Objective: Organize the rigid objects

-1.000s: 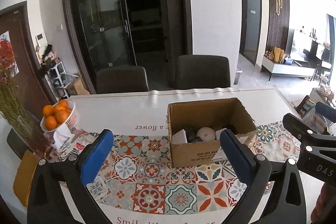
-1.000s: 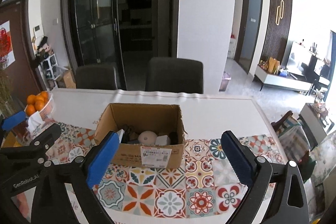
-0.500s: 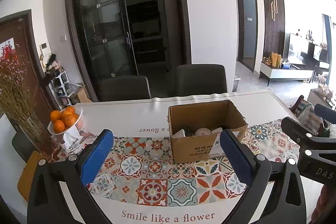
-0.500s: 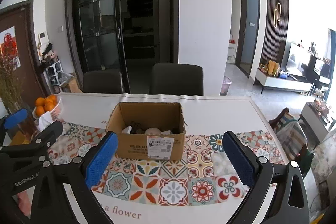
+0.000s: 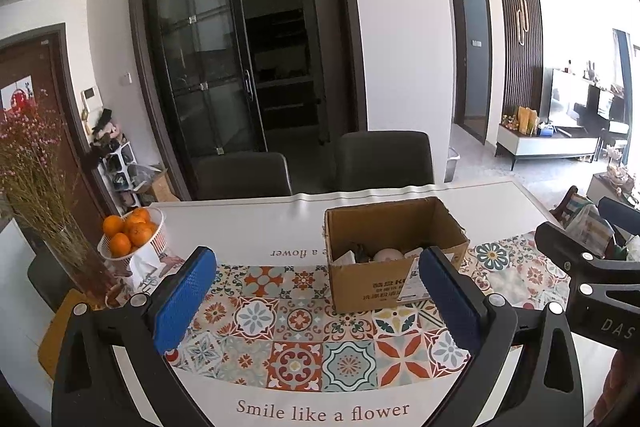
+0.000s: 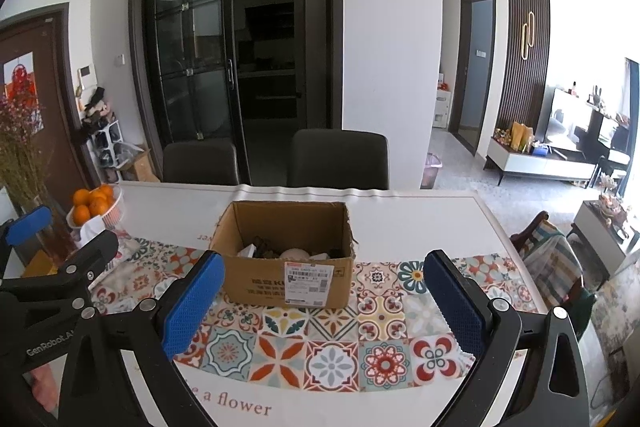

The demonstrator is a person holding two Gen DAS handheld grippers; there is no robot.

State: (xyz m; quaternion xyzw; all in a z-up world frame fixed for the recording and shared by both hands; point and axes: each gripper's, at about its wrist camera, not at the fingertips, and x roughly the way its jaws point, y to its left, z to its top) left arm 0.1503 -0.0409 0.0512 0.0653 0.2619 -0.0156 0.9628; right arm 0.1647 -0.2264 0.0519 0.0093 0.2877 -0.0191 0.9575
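While both tools hang above the near edge of the tabletop (image 5: 248,223), the left gripper (image 5: 318,301) has its blue pads spread wide with nothing between them, and the right gripper (image 6: 324,303) is spread just as wide and also holds nothing. A cardboard box (image 6: 288,283) stands open-topped on the tiled-pattern runner (image 6: 328,347), toward the middle of the tabletop and beyond both sets of fingers. In the left wrist view it sits right of centre, partly behind the right-hand pad; in the right wrist view it sits between the pads, slightly left of centre. Inside it lie several rigid objects: a pale round object (image 6: 295,253) near the front wall, a white boxy piece (image 6: 249,251) at the left, and something dark (image 6: 265,245) between them, too small to identify. A white shipping label (image 6: 308,273) is stuck on the near face of the box.

At the far left of the tabletop a white basket of oranges (image 5: 129,229) stands beside a glass vase of dried flowers (image 5: 36,183). Two dark chairs (image 5: 384,161) are pushed in at the far side. Printed words, "Smile like a flower" (image 5: 322,411), run along the near edge of the runner.
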